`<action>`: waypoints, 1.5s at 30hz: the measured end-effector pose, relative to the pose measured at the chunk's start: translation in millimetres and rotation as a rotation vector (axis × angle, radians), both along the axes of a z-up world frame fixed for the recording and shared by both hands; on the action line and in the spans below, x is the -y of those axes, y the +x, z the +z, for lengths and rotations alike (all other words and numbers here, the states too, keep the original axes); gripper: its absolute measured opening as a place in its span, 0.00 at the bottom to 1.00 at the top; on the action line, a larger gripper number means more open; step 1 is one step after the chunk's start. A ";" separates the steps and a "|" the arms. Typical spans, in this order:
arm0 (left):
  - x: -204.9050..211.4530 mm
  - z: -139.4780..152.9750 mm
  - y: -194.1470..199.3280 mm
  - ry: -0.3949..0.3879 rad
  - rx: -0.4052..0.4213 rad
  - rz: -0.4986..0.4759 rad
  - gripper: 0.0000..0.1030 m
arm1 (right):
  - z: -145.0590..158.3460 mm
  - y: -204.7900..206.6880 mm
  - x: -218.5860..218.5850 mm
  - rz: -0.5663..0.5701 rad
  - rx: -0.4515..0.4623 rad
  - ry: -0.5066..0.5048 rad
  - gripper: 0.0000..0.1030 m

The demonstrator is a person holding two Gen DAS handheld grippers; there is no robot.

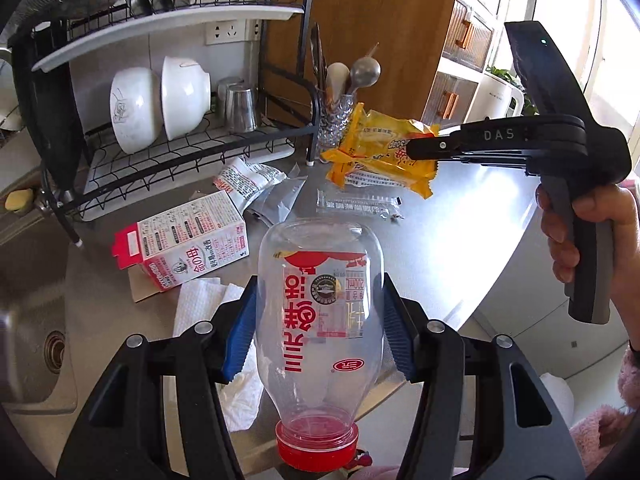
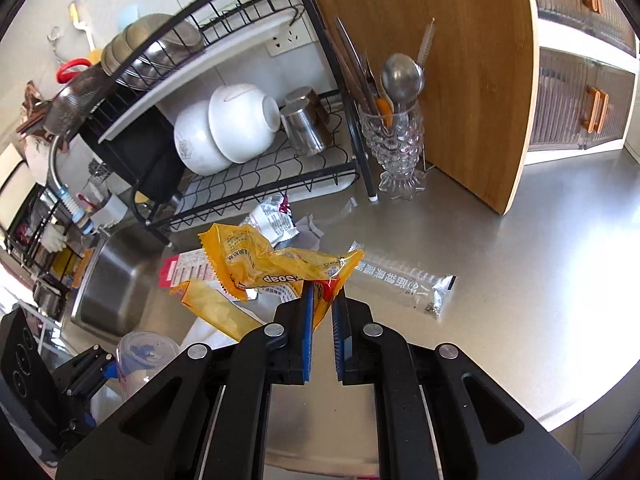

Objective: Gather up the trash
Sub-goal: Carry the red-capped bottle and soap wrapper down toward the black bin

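1. Closest to my left camera is a red cap (image 1: 316,446), on a clear bottle (image 1: 320,312) that points cap-first toward me.
2. My left fingers (image 1: 320,316) have closed onto the bottle's sides, blue pads (image 1: 240,332) pressed to the plastic, and it hangs above the table (image 1: 460,240).
3. My right fingers (image 2: 323,308) are almost closed, pinching the red corner of a yellow wrapper (image 2: 276,268); the rest of it flops out to the left, clear of the table.
4. From the left camera, that wrapper (image 1: 380,152) hangs at the tip of my right gripper (image 1: 424,148), with my right hand (image 1: 588,236) on the grip.
5. Under the bottle lies a white paper towel (image 1: 204,308), just beside a red-and-white carton (image 1: 184,240) on its side.
6. Farther out lie a clear wrapper (image 2: 404,280) with white print, flat on the table, and a crumpled white packet (image 1: 248,184) near the rack's foot.
7. Behind these stands a black dish rack (image 1: 160,160) holding two white bowls (image 1: 160,108) and steel cups (image 1: 240,108).
8. Right of the rack, a glass holder (image 2: 400,148) with a ladle stands against a wooden board (image 2: 440,72).
9. Left of the rack is the steel sink (image 2: 116,280).
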State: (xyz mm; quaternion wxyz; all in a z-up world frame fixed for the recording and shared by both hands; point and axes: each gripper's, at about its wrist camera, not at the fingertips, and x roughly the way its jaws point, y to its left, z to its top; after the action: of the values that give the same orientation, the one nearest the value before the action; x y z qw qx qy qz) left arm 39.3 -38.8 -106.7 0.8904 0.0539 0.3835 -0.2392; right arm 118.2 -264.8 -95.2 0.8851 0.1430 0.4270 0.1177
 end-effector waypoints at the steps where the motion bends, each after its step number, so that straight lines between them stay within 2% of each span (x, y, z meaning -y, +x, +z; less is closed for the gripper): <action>1: -2.9 4.6 -6.5 0.002 0.008 0.007 0.53 | 6.4 -9.1 0.0 0.002 0.012 0.003 0.09; 6: -21.4 26.0 -44.3 0.016 0.046 0.053 0.53 | 29.1 -60.0 -2.5 0.016 0.057 0.003 0.09; 10: -42.9 36.2 -83.4 0.016 0.062 0.099 0.53 | 34.0 -100.3 -10.2 0.028 0.072 -0.001 0.09; 16: -76.2 30.5 -131.8 0.005 0.044 0.169 0.53 | 20.5 -150.7 -27.7 0.056 0.040 0.009 0.09; 20: -96.4 11.1 -156.1 -0.002 -0.008 0.208 0.53 | -0.5 -177.9 -42.2 0.074 -0.012 0.005 0.09; 26: -113.3 -35.1 -178.5 -0.001 -0.107 0.240 0.53 | -55.9 -206.0 -58.1 0.090 -0.138 0.003 0.09; 32: -121.6 -99.2 -180.6 -0.026 -0.236 0.261 0.53 | -127.7 -220.3 -71.4 0.097 -0.279 -0.035 0.09; 40: -112.5 -203.3 -158.3 -0.056 -0.410 0.246 0.53 | -233.4 -216.9 -85.0 0.080 -0.425 -0.133 0.09; 45: -101.0 -259.7 -138.0 -0.018 -0.476 0.239 0.53 | -289.7 -206.3 -93.0 0.074 -0.506 -0.174 0.09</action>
State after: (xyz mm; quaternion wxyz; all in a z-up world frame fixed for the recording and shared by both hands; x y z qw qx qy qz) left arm -98.8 62.2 -366.4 0.7975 -0.0574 0.5836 -0.1417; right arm -88.1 -171.8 -384.9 0.7542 0.0755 0.6482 0.0732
